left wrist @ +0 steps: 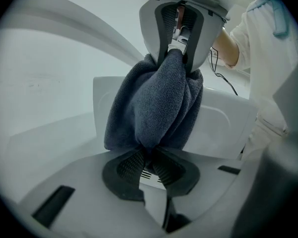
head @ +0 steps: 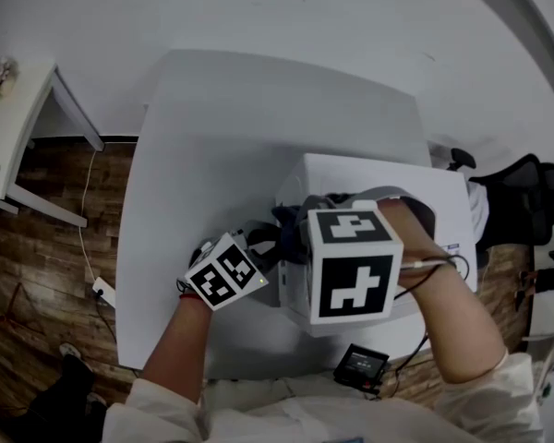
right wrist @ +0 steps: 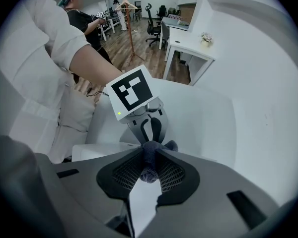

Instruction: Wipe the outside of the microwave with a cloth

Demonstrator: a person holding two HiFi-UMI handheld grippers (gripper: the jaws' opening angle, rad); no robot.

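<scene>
On the white table [head: 185, 155], a grey towel [left wrist: 154, 103] is clamped by left gripper [left wrist: 148, 155] and right gripper [right wrist: 149, 167] together, bunched for wiping the microwave [head: 388, 178] at its left side.

Shows fuzzy, matt terry in cloth [left wrist: 154, 108]. Reads smooth and faintly glossy white on microwave [head: 351, 175], matt white on table [head: 222, 146]. Shows grainy wood on floor [head: 37, 275], ribbed matt black on pads [left wrist: 129, 165].
</scene>
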